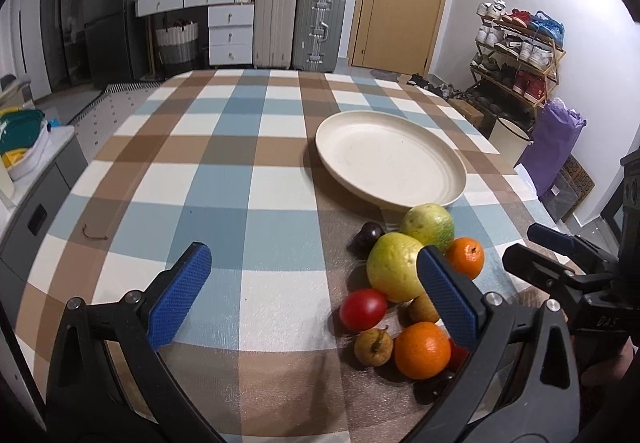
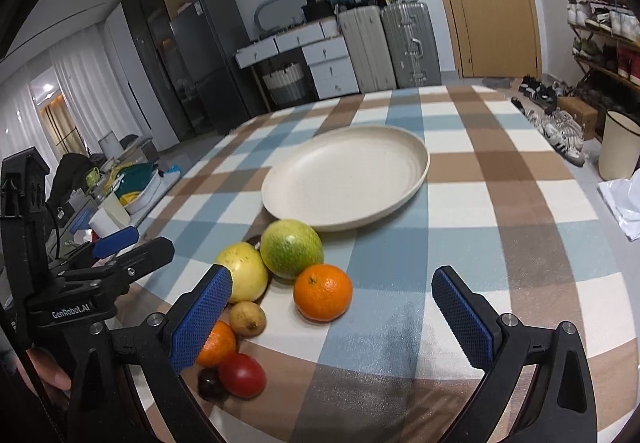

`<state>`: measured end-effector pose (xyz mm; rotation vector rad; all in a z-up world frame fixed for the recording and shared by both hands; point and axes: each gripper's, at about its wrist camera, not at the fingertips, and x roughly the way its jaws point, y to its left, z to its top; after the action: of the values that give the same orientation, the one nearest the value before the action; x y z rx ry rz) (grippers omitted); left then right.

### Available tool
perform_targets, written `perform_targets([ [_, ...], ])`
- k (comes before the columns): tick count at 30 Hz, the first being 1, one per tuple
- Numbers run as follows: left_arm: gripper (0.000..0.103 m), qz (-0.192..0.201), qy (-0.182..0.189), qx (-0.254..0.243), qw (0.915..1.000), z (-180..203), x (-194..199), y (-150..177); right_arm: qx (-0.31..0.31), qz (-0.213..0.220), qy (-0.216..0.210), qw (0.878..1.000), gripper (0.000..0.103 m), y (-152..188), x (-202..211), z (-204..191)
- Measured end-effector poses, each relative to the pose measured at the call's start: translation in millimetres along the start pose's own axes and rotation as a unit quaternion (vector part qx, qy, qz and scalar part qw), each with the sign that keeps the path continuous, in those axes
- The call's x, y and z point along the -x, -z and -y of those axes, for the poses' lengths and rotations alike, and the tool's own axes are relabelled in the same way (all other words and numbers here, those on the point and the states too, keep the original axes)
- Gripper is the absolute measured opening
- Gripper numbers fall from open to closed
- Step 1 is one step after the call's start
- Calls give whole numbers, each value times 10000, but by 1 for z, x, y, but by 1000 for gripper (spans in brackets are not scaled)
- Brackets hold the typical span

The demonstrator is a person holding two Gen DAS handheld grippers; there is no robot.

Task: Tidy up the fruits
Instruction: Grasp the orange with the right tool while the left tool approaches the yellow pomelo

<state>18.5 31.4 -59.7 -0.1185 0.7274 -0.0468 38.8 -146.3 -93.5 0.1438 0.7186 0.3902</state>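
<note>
Left hand-held gripper [image 1: 316, 291] jaws wide, empty; fruit pile [image 1: 404, 295] beside cream plate [image 1: 390, 159] on checked tablecloth [image 1: 224, 179].

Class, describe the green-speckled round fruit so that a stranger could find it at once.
Start at the cream plate on the checked tablecloth. Just off its near rim lies a cluster of fruit; the one nearest the plate is the green fruit. Its mottled green skin sets it apart from the yellow fruit and orange beside it.

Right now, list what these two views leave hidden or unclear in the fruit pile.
- Left wrist view: a red fruit and a dark fruit, both mostly behind the left gripper's blue-padded finger.
- Right wrist view: the near round orange, half behind the right gripper's finger.
- Dark plum: only a sliver shows.
</note>
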Motion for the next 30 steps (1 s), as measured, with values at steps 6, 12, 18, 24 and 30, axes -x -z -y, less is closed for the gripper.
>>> perform_targets([
  [6, 102, -153, 40, 186, 9997, -17, -10, 2, 197, -296, 95, 9993, 102, 1, -14, -5],
  [12, 102, -217, 82, 409, 9989, -32, -16, 0, 271, -469, 178, 9984, 100, 1, -24, -7],
  [18, 102, -320, 146, 539, 9979, -45, -18, 4, 383, -725, 243, 9963, 74, 1, -36, -10],
  [24, 102, -495, 236, 582, 9968, -51, -18, 15, 360, -918, -25, 9951, 42, 4, -43, -10],
  [30, 102, -661, 385, 618, 9952, -53, -24, 21, 314, -865, -45, 9957, 41, 4, -41, -9],
])
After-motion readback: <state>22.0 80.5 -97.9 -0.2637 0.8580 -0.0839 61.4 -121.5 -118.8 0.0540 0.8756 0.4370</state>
